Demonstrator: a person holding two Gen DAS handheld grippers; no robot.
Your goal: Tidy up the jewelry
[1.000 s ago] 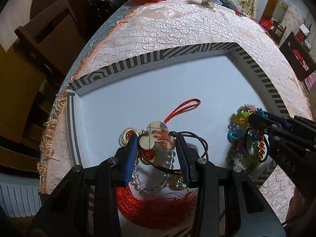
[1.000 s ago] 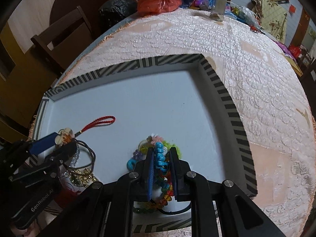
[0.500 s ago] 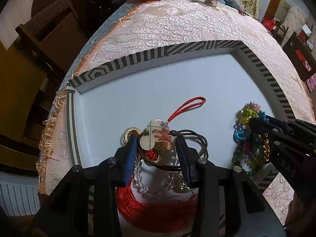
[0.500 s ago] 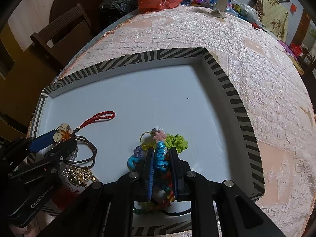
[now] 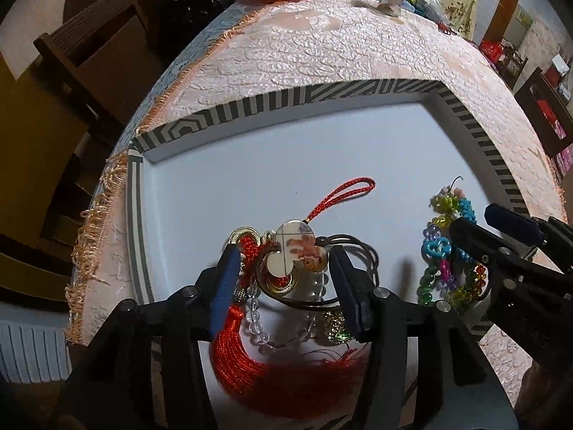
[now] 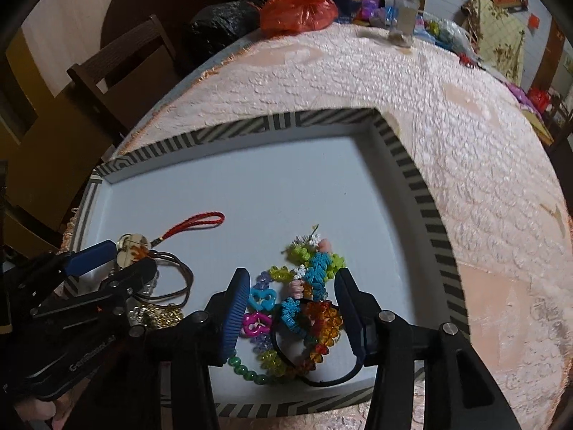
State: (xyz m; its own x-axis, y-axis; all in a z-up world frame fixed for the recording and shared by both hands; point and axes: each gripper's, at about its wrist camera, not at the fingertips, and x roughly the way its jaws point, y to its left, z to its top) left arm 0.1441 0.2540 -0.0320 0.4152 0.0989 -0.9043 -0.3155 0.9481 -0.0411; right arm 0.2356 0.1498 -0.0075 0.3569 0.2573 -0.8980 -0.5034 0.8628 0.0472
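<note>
A white tray with a striped rim lies on the pink tablecloth. My left gripper is open around a pendant with a red cord and tassel, among clear beads, gold pieces and a dark hair tie. My right gripper is open over a heap of colourful bead bracelets, which also shows in the left wrist view. Each gripper shows in the other's view: the left, the right.
A red plastic bag, a black bag and a glass jar stand at the table's far end. A wooden chair stands left of the table. The tray sits near the table's front edge.
My right gripper has opened and let go of the bead bracelets, which now lie on the tray. My left gripper has opened wider around the pendant pile.
</note>
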